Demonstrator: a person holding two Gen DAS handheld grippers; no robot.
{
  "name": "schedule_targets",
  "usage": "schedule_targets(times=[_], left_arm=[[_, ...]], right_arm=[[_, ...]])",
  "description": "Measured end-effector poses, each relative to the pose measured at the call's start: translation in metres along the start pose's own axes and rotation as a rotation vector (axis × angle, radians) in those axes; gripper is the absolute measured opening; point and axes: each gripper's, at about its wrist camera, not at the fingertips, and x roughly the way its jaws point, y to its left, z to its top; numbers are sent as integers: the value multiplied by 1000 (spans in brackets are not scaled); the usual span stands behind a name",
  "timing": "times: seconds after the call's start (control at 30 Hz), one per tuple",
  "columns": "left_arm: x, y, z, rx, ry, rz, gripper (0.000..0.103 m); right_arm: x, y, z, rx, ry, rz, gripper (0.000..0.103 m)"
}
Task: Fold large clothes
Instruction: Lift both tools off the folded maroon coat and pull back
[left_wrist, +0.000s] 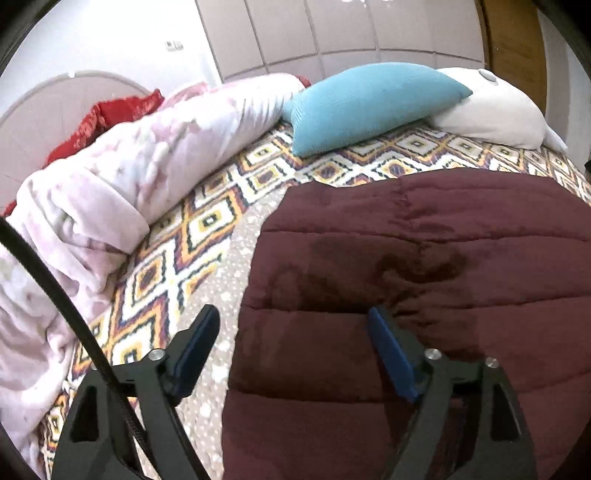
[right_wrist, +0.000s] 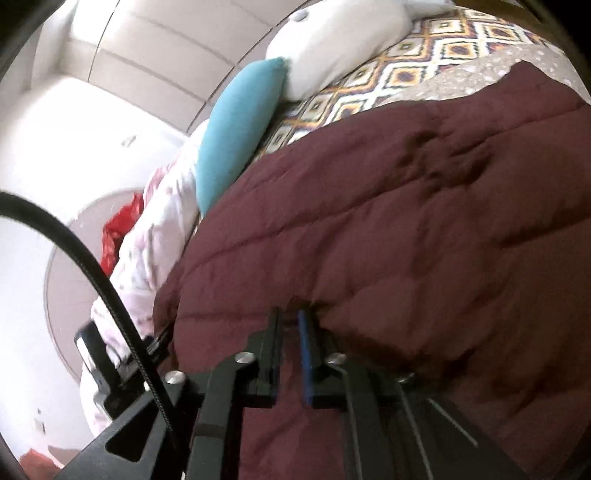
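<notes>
2 grippers on maroon quilted garment (left_wrist: 424, 258): left (left_wrist: 291, 321) jaws wide, right (right_wrist: 290, 317) jaws pinched.

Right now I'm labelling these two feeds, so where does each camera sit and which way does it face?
Left wrist: sits on the left gripper, facing across the bed; jaws open, spanning the maroon quilted garment edge, black cable at left.
Right wrist: sits on the right gripper, tilted view over the maroon quilted garment; jaws nearly closed, pinching its fabric.
Shared: garment, blue pillow, white pillow, pink blanket, patterned bedcover.
</notes>
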Motion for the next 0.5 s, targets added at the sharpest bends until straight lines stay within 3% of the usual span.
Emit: schedule_targets(times=[0.17, 0.4, 0.47, 0.5], left_arm=[[0, 0, -4, 11, -24, 4, 85], [-28, 8, -11, 8, -14, 21, 84], [-49, 11, -19, 13, -34, 13, 84], [-60, 13, -22, 11, -43, 4, 84]], right_arm=[[-33, -39, 25, 69, -101, -54, 0], [-126, -88, 32, 215, -249, -203, 3], [-154, -89, 27, 225, -272, -247, 14], [-167, -87, 21, 218, -281, -267, 26]])
